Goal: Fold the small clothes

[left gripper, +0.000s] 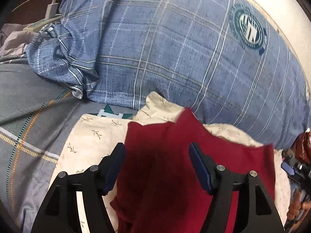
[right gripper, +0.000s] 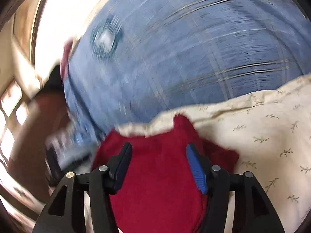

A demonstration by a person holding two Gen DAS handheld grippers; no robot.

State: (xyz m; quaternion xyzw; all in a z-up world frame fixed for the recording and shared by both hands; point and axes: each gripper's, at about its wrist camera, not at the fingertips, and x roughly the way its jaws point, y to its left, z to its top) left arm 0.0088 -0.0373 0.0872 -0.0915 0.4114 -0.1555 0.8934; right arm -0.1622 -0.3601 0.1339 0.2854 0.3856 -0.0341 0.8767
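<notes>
Red garment [left gripper: 171, 155] lying released low in frame on cream sheet [left gripper: 91, 141], left gripper [left gripper: 157, 167] and right gripper [right gripper: 158, 167] both open above it, fold apparently laid, smoothing or regrasping likely next.

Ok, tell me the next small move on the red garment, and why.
Probably draw both tools back clear of the red garment, then check the fold. The left tool and right tool both stand open above it, pads off the fabric, and it lies on the cream leaf-print cloth, so it looks released.
</notes>
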